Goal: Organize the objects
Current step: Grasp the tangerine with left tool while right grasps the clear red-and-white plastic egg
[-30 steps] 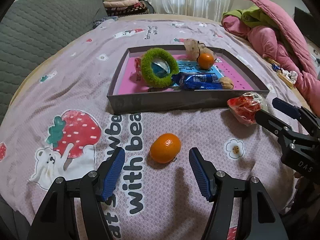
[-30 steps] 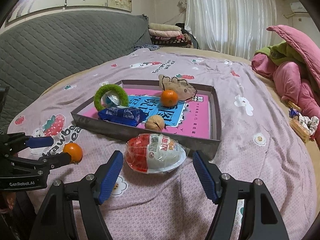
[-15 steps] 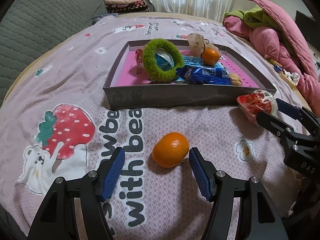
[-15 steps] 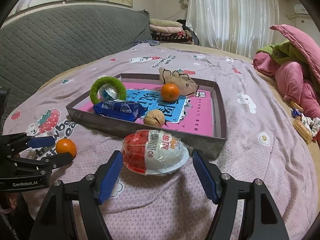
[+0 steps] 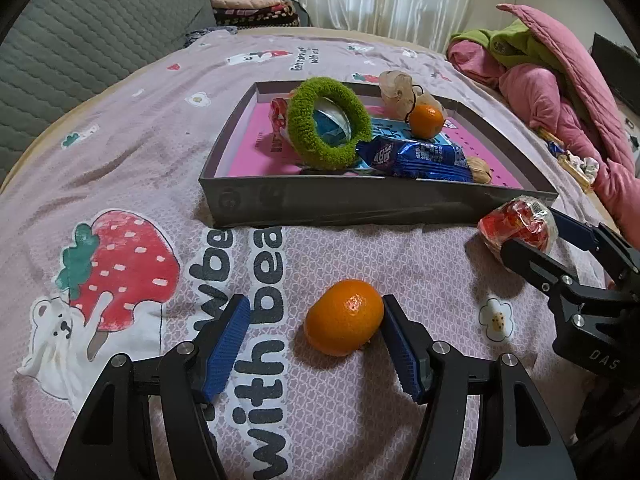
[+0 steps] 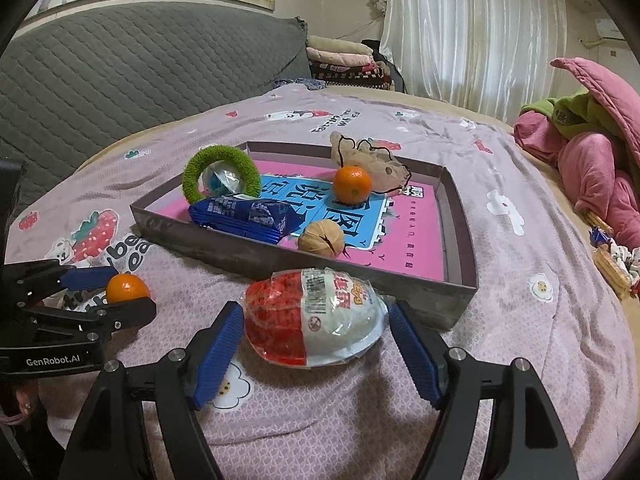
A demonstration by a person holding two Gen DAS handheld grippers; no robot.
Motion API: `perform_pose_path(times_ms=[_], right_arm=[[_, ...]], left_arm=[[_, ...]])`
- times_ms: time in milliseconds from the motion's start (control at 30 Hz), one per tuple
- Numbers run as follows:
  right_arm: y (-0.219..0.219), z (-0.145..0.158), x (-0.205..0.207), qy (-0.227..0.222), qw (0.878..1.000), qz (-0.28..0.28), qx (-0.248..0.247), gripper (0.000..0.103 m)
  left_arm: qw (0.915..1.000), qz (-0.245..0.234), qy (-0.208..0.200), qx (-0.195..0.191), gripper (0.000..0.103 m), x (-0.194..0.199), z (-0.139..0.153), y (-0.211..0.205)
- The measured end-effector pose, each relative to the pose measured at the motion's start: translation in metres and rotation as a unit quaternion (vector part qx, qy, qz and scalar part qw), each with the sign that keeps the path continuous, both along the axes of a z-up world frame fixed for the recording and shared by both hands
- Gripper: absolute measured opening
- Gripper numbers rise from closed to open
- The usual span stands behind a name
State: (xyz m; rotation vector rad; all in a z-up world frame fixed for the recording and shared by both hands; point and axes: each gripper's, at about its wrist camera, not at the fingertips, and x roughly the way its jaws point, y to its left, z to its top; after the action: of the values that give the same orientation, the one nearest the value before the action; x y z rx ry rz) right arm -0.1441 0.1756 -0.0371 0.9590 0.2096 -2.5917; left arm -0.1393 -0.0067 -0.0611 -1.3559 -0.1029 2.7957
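- We are over a bed with a pale purple bedsheet [image 5: 132,152] printed with strawberries and bears, with a grey padded headboard and white curtains behind.
- A flat grey cardboard box tray [image 5: 360,200] sits on the sheet at 12 o'clock in our left view.
- Some things are already in the tray: a fuzzy green ring [image 5: 328,128], a shiny blue snack packet [image 5: 416,158], a small orange tangerine in the tray [image 6: 353,184], a brown walnut [image 6: 321,238] and a crinkly tan bag [image 6: 372,158].
- We think two things are left to put away, and both lie on the sheet outside the tray.
- One is the loose round orange tangerine [image 5: 344,316]. Our left gripper [image 5: 316,336] is open wide around it, with the right blue pad just touching the fruit and the left pad well apart from it.
- The other is the red and white egg-shaped snack in clear wrap [image 6: 316,316], just in front of the tray wall. Our right gripper [image 6: 316,344] is open wide around it, and neither pad is squeezing it yet.
- So we guess the job is more than half done, and nothing is lifted.
- The right view shows the whole walnut and the printing on the egg snack. In the left view the walnut peeks out at 3 o'clock behind the blue packet.
- The left view shows the strawberry and bear picture up close at 9 o'clock.
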Motion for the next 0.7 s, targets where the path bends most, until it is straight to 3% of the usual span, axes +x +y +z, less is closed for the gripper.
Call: perform_pose_path(times_ms=[400,600,667,700], right_arm=[[-0.008,-0.005,-0.001,0.008,1.000,-0.004,0.021,0.080],[-0.007,-0.006,-0.002,0.006,1.000,-0.003,0.017,0.079],[-0.007,-0.006,-0.002,0.005,1.000,-0.003,0.015,0.078],[-0.006,-0.005,-0.002,0.004,1.000,-0.004,0.012,0.078]], left_arm=[[1.0000,-0.002,0.006,-0.005,0.067,-0.007,-0.004,0.002],[0.9999,-0.002,0.011,-0.011,0.058,-0.010,-0.004,0.005],[0.9998,-0.005,0.014,-0.010,0.050,-0.008,-0.003,0.006],[0.9998,-0.008,0.015,-0.006,0.042,-0.007,-0.003,0.006]])
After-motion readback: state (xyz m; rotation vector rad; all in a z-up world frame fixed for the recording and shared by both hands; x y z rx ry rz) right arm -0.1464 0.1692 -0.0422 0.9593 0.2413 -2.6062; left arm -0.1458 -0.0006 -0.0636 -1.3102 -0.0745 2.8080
